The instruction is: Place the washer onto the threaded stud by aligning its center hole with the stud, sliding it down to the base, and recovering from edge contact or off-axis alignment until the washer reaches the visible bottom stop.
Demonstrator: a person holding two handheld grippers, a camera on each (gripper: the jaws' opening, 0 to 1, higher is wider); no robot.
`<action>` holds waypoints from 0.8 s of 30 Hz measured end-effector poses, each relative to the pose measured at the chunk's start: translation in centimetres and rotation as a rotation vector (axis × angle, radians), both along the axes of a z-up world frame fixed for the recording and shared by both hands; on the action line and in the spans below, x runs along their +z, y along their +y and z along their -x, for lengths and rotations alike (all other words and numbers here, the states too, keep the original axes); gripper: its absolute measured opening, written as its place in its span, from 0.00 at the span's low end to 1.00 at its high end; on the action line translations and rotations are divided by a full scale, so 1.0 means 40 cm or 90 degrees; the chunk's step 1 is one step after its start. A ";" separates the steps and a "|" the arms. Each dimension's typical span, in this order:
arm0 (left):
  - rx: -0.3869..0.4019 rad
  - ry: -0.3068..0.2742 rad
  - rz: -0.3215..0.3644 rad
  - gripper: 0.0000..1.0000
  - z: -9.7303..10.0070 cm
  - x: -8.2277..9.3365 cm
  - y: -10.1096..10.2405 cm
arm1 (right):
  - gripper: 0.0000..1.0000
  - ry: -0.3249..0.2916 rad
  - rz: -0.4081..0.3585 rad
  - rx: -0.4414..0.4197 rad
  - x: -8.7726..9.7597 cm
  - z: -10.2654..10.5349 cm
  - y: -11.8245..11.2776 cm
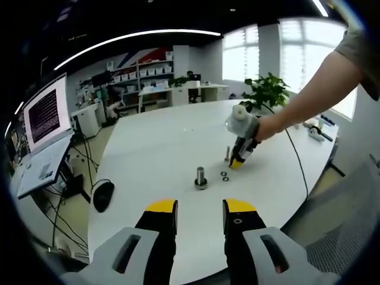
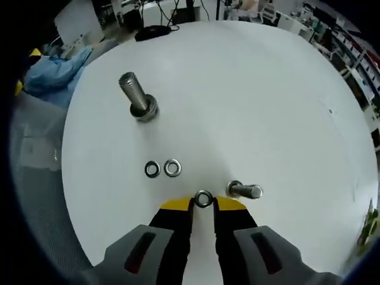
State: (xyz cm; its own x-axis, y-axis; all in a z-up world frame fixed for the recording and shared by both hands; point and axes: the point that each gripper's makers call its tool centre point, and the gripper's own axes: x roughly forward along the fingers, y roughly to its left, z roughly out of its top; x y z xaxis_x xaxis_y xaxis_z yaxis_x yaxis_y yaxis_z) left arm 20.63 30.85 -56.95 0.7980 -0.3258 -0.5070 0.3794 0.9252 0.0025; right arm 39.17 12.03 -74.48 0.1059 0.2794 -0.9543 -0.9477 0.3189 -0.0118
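Note:
A large threaded stud (image 2: 138, 98) stands upright on the white table (image 2: 255, 89), up and left of my right gripper (image 2: 203, 203). That gripper's yellow-tipped jaws are shut on a steel washer (image 2: 203, 199), held by its edges just above the table. Two loose washers (image 2: 152, 169) (image 2: 172, 168) lie side by side between it and the stud. A smaller bolt (image 2: 244, 190) stands just right of the jaws. In the left gripper view, my left gripper (image 1: 200, 215) hangs open near the table's front edge, with the stud (image 1: 201, 177) ahead and the right gripper (image 1: 239, 161) beyond it in a person's hand.
A black mouse (image 1: 103, 194) lies near the table's left edge. An open laptop (image 1: 44, 127) stands on a side desk. A potted plant (image 1: 267, 92) sits at the far edge. Blue cloth (image 2: 56, 65) lies off the table beyond the stud.

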 end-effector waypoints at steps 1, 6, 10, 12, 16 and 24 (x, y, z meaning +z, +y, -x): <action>-0.003 0.002 -0.003 0.29 0.001 -0.003 -0.001 | 0.16 0.003 0.012 0.011 0.000 0.001 0.001; -0.009 0.004 -0.008 0.28 0.003 -0.004 -0.006 | 0.16 0.007 0.050 0.041 -0.002 0.003 0.004; -0.006 0.005 -0.005 0.28 0.003 -0.005 -0.003 | 0.16 -0.001 0.091 0.094 -0.004 0.005 0.007; -0.007 0.005 -0.006 0.28 0.003 -0.005 -0.004 | 0.16 0.005 0.098 0.090 -0.002 0.006 0.009; -0.007 0.007 -0.008 0.28 0.004 -0.006 -0.004 | 0.16 0.022 0.106 0.077 -0.003 0.000 0.007; -0.003 0.010 -0.010 0.28 0.002 -0.008 0.000 | 0.15 0.029 0.110 0.062 -0.002 0.002 0.004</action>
State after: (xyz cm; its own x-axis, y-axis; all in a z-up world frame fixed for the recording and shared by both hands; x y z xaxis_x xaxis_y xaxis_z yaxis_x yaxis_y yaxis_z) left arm 20.55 30.85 -57.29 0.7884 -0.3223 -0.5240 0.3844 0.9231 0.0106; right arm 39.08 12.18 -74.55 0.0423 0.1184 -0.9921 -0.9746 0.2233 -0.0149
